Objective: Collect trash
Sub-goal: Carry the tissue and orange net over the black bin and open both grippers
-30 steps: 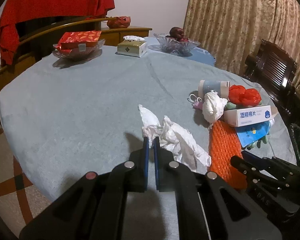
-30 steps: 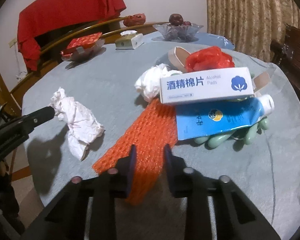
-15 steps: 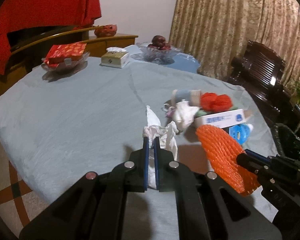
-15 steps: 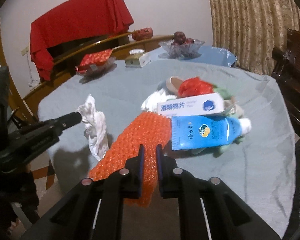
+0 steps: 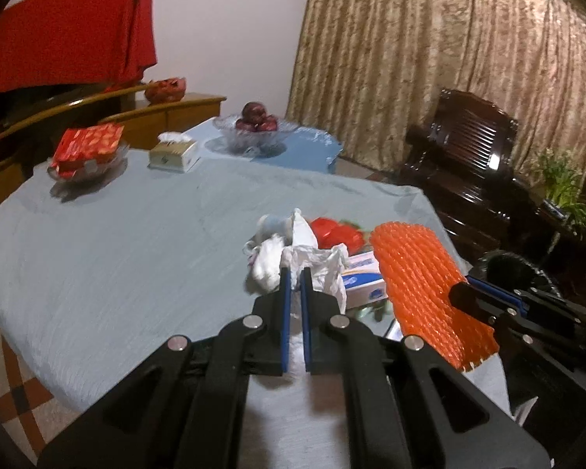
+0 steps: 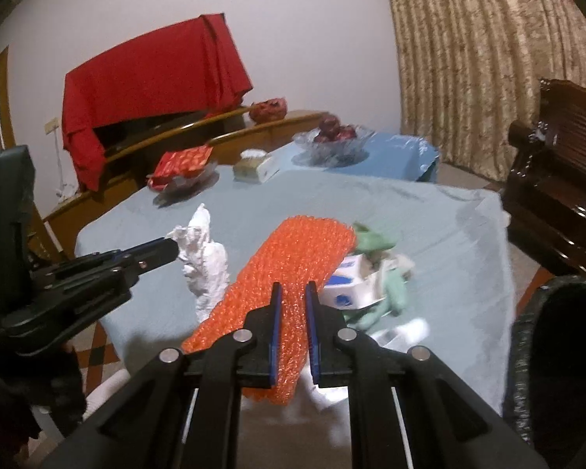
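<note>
1. Since a second ago, both my tongs have come up off the blue-grey tablecloth (image 5: pixel 97 258) with their loads; the crumpled tissue and the foam net, then lying flat, now hang clear.
2. My left gripper (image 5: pixel 295 273) is clenched on the crumpled white tissue (image 5: pixel 312 262), which sticks up beyond its tips.
3. My right gripper (image 6: pixel 292 293) is clamped on the orange foam fruit net (image 6: pixel 293 254), which droops below it on both sides.
4. The black bin (image 6: pixel 558 348) sits low to the right of my right tongs. I judge the drooping net should clear its rim before I release.
5. Ahead of both tongs, an alcohol-pad box (image 6: pixel 347 289) and a green glove (image 6: pixel 394 293) remain. Further off are a tissue box (image 5: pixel 174 154) and a fruit bowl (image 5: pixel 254 133), and a beige curtain (image 5: pixel 449 58) hangs behind them.
</note>
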Action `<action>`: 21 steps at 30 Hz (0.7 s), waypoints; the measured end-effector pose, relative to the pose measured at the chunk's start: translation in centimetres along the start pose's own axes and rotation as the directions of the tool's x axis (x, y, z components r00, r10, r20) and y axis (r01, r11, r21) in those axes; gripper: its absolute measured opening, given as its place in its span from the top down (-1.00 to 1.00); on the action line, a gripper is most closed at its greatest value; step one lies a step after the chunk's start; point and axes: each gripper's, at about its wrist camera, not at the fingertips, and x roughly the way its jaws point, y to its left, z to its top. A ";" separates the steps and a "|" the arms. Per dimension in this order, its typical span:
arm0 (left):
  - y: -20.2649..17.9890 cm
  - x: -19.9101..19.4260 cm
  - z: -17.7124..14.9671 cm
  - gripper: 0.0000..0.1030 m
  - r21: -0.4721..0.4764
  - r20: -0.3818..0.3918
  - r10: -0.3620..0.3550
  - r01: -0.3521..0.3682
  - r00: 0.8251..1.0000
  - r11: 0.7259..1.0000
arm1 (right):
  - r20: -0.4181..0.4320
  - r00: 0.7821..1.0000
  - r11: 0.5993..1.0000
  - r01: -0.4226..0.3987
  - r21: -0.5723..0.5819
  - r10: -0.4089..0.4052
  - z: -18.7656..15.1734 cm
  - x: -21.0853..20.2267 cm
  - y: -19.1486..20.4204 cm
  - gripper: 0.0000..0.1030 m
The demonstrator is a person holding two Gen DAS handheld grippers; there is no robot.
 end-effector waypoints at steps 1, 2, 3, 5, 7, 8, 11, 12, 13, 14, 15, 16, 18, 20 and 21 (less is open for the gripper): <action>-0.5 -0.1 0.2 0.91 0.007 0.004 -0.006 0.006 1.000 1.000 | 0.005 1.000 1.000 0.008 0.004 -0.008 0.0 -0.3 -0.4 0.77; -1.0 -0.2 0.4 0.91 0.014 0.007 -0.010 0.010 1.000 1.000 | 0.011 1.000 1.000 0.018 0.008 -0.018 0.2 -0.7 -0.8 0.77; -1.4 -0.3 0.5 0.91 0.020 0.011 -0.016 0.016 1.000 1.000 | 0.019 0.999 0.999 0.031 0.012 -0.032 0.4 -1.1 -1.4 0.77; -2.3 -0.4 0.9 0.91 0.029 0.016 -0.030 0.029 0.999 0.999 | 0.031 0.998 0.998 0.053 0.018 -0.053 0.4 -1.8 -2.3 0.77; -3.1 -0.4 1.1 0.91 0.036 0.017 -0.045 0.045 0.999 0.998 | 0.042 0.996 0.997 0.078 0.025 -0.079 0.6 -2.6 -3.3 0.77; -3.7 -0.4 1.2 0.91 0.040 0.018 -0.058 0.057 0.998 0.998 | 0.047 0.995 0.996 0.089 0.027 -0.090 0.8 -3.0 -3.8 0.77; -5.7 -0.2 1.5 0.91 0.060 0.020 -0.096 0.094 0.995 0.994 | 0.060 0.990 0.991 0.126 0.038 -0.128 0.9 -4.3 -5.4 0.77; -6.4 -0.2 1.6 0.91 0.068 0.021 -0.110 0.109 0.994 0.992 | 0.063 0.988 0.989 0.139 0.044 -0.141 0.8 -4.7 -6.0 0.77; -7.3 -0.1 1.7 0.91 0.077 0.022 -0.126 0.124 0.992 0.989 | 0.067 0.985 0.986 0.157 0.051 -0.160 0.8 -5.2 -6.7 0.77; -8.1 -0.1 1.8 0.91 0.086 0.023 -0.142 0.139 0.990 0.986 | 0.070 0.982 0.983 0.173 0.059 -0.177 0.8 -5.7 -7.4 0.77; -8.7 0.1 1.9 0.91 0.094 0.022 -0.154 0.151 0.988 0.984 | 0.072 0.979 0.980 0.188 0.066 -0.193 0.7 -6.2 -8.0 0.77; -9.4 0.2 1.9 0.91 0.102 0.021 -0.169 0.166 0.985 0.981 | 0.075 0.974 0.975 0.210 0.074 -0.215 0.6 -6.7 -8.9 0.77; -11.5 0.6 2.0 0.91 0.126 0.014 -0.206 0.203 0.978 0.971 | 0.076 0.963 0.963 0.253 0.092 -0.260 0.3 -8.0 -10.6 0.77; -13.3 1.0 1.9 0.91 0.145 0.005 -0.237 0.233 0.972 0.962 | 0.077 0.951 0.951 0.290 0.110 -0.299 -0.1 -9.1 -12.2 0.77; -14.4 1.3 1.9 0.91 0.154 -0.002 -0.256 0.253 0.967 0.955 | 0.076 0.943 0.942 0.314 0.121 -0.324 -0.4 -9.9 -13.1 0.77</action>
